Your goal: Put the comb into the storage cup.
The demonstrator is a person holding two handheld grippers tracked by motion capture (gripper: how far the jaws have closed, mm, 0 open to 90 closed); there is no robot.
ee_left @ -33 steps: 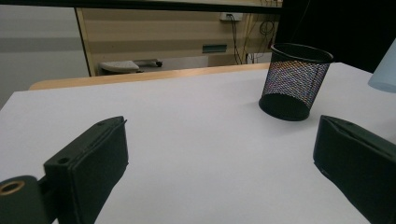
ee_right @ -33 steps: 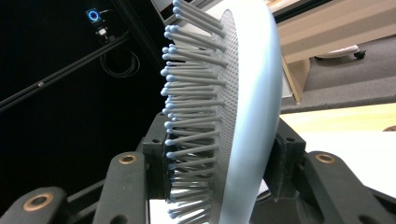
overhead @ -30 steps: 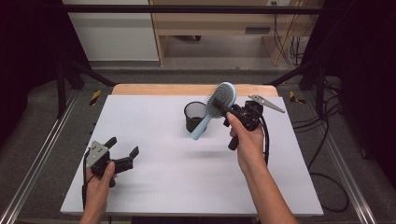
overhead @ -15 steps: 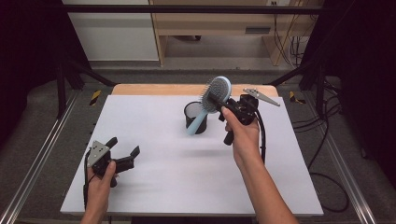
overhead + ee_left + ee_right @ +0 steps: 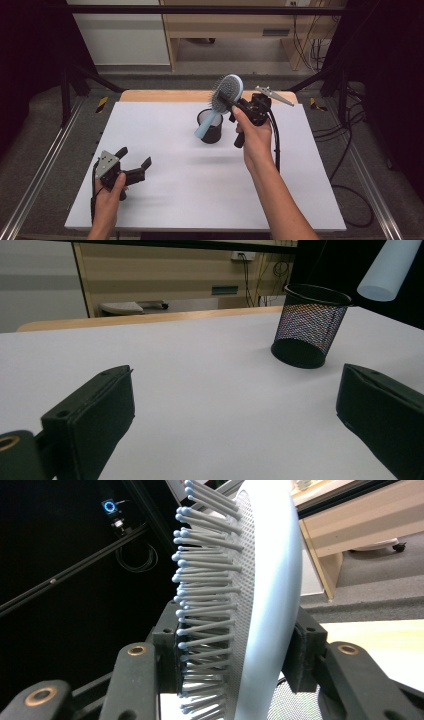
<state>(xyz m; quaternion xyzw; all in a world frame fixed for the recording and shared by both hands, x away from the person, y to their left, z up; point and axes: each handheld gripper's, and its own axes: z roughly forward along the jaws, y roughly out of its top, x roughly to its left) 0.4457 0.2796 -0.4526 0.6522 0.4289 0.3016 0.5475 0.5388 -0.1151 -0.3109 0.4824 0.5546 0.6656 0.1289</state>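
A pale blue oval hairbrush with blue-tipped pins is being clamped across its head by the right gripper, one jaw pressing into the pins and the other against the smooth back, as the right gripper view shows. The brush is being held tilted, its handle slanting down past the jaws toward a black wire-mesh cup standing just below and beside the gripper; the cup looks empty in the left gripper view. The springy pins are being squeezed, so the head could probably twist or slip, and the handle tip could catch the rim and tip the light cup. The left gripper is being rested well apart, jaws spread around nothing.
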